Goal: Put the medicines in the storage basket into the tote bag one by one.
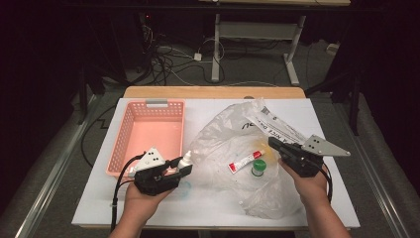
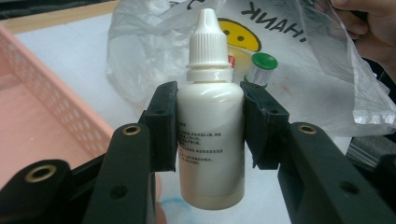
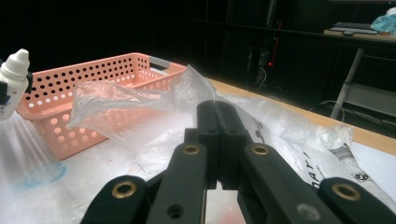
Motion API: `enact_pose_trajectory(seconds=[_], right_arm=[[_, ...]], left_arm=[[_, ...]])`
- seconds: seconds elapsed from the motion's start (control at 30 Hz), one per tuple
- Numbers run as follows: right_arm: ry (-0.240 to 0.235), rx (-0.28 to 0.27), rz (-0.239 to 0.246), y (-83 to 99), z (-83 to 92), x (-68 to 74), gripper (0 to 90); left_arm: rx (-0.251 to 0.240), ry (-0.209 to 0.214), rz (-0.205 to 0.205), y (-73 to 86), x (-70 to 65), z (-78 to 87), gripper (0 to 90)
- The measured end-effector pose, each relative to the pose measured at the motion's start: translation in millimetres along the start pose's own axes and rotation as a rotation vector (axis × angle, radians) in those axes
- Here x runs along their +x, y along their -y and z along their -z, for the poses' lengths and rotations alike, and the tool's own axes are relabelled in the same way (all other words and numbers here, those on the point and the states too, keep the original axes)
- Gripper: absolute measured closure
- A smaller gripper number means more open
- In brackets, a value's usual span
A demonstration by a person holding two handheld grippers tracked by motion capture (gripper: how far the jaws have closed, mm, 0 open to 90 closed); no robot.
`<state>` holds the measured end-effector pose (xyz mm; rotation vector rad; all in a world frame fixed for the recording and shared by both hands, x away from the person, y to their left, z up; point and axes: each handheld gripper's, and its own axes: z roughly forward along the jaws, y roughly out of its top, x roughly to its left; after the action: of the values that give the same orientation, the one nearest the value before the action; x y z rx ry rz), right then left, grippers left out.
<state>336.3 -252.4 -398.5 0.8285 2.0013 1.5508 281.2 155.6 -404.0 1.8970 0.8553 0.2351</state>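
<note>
The clear plastic bag carries black capitals reading "HANK" upside down, above a yellow smiley face. In the right gripper view the same bag shows "DAY!". From the high view, its print appears to read "A NICE DA". The white dropper bottle bears lines of small print, too fine to read.

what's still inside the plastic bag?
Through the clear plastic bag two things show: a red-and-white tube and a green-capped vial. The crumpled, printed folds toward the far side could hide more.
</note>
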Motion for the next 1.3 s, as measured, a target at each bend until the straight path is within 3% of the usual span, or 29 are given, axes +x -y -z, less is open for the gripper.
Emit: enact_pose_trajectory(seconds=[0.7, 1.3], right_arm=[[-0.009, 0.001, 0.012, -1.7, -1.0, 3.1, 90.0], [-0.012, 0.010, 0.007, -0.7, -2.6, 4.1, 90.0]], left_arm=[[0.056, 0.044, -0.012, 13.0, -18.0, -47.2, 58.0], [0.088, 0.052, -0.041, 2.7, -24.2, -88.4, 58.0]])
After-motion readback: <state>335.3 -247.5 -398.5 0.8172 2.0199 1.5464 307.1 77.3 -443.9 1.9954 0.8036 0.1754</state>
